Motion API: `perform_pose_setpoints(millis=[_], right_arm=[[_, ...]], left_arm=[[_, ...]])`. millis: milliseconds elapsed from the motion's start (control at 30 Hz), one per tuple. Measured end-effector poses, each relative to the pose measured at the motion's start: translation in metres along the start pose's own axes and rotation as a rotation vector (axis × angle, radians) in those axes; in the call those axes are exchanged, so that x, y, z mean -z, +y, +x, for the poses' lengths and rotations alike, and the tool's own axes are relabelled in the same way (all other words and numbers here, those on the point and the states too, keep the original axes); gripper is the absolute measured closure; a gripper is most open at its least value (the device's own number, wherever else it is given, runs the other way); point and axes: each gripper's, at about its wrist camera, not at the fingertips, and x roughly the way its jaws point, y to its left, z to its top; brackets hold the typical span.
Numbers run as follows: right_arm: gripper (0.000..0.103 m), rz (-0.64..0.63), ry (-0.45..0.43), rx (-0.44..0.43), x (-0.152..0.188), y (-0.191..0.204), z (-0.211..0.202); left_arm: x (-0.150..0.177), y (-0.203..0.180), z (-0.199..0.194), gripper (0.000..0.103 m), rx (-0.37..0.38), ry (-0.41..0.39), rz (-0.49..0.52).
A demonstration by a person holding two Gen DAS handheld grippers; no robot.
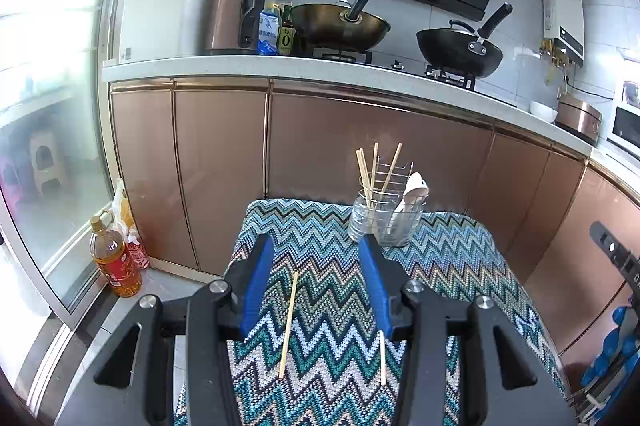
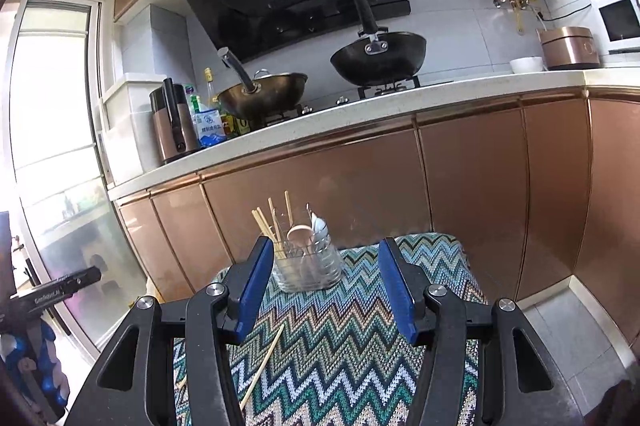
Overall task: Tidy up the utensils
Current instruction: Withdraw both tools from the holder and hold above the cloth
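A clear utensil holder (image 1: 384,222) (image 2: 308,266) stands at the far end of a zigzag-patterned cloth (image 1: 328,306) (image 2: 352,326). It holds several wooden chopsticks and pale spoons. One loose chopstick (image 1: 289,326) (image 2: 262,366) lies flat on the cloth, and a second chopstick (image 1: 383,358) lies partly hidden under my left gripper's right finger. My left gripper (image 1: 316,244) hovers open above the cloth, with the first chopstick lying below, between its blue fingers. My right gripper (image 2: 326,244) is open and empty, short of the holder.
Copper-coloured cabinet doors (image 1: 360,146) rise just behind the cloth, under a white counter (image 1: 280,68) with two woks, bottles and a kettle. An oil bottle (image 1: 114,258) stands on the floor at the left by a glass door. The other gripper's black frame (image 1: 616,262) (image 2: 56,292) shows at each view's edge.
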Motion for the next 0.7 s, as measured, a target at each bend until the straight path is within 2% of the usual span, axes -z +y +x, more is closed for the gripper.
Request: perform_pose_setpoints(millis=[433,700], right_arm=[[0.049,-0.040,0.008,0.006,-0.005,0.001,-0.014],[0.049,-0.019,0.013,-0.011,-0.005,-0.005,-0.005]], left_arm=[[-0.003,-0.001,-0.001,0.061,-0.005,0.022,0.040],[-0.009,-0.003,0.003,0.061,-0.016,0.057,0.063]])
